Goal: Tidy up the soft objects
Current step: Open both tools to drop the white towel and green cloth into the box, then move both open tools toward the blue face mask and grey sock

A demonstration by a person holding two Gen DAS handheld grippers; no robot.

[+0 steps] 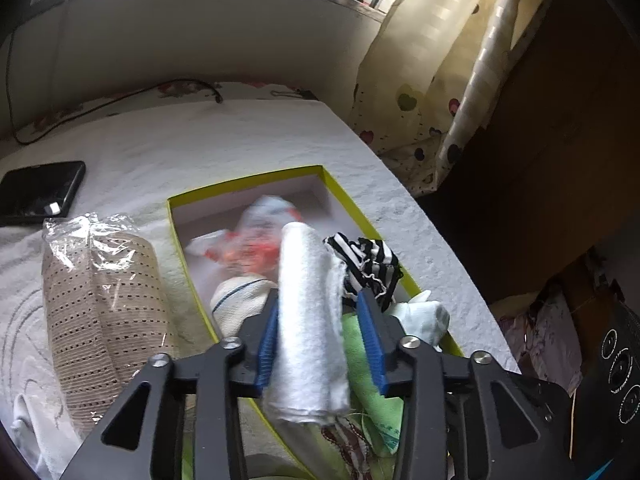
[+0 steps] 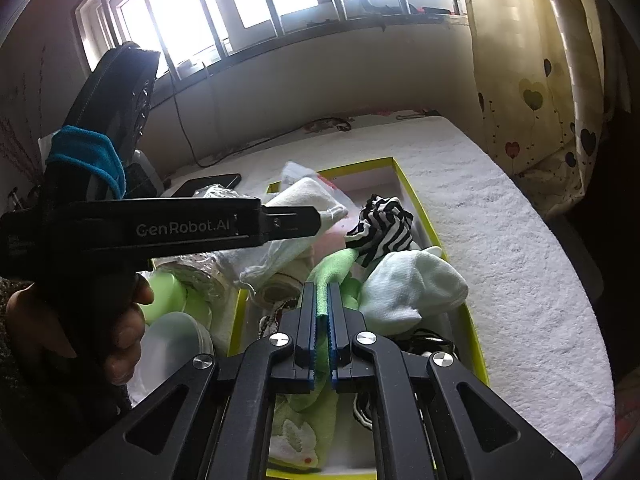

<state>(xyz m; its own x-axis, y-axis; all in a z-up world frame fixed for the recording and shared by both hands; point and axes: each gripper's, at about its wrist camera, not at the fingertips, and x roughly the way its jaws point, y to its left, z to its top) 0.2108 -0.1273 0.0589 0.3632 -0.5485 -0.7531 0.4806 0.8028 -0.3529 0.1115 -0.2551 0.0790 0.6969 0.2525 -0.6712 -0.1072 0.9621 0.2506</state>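
Plainly, "GenRobot.AI" is printed in pale letters along the side of my left gripper [image 2: 320, 216], the only writing I can read. Its blue ribbed pads stand apart around a rolled white terry towel [image 1: 310, 320]; the left pad [image 1: 267, 344] lies against the roll, the right one shows a gap, so the grip is loose. The roll hangs over the near half of the shallow yellow-rimmed cardboard box [image 1: 248, 178]. My right gripper [image 2: 322, 320] is clamped on a thin green fleecy cloth [image 2: 334, 270], which rises from the box's near end. Inside the box lie a crumpled black-and-white striped fabric [image 2: 384, 228], soft white knitted socks [image 2: 412, 284] by the right wall, and a blurred white and orange bundle [image 1: 248, 246] toward the far end. Left of the box lies a beige perforated roll in crinkly clear plastic [image 1: 100, 300]. A glossy black phone [image 1: 40, 192] lies near the left edge of the nubbly white bedspread [image 2: 500, 248], whose right side lies bare.
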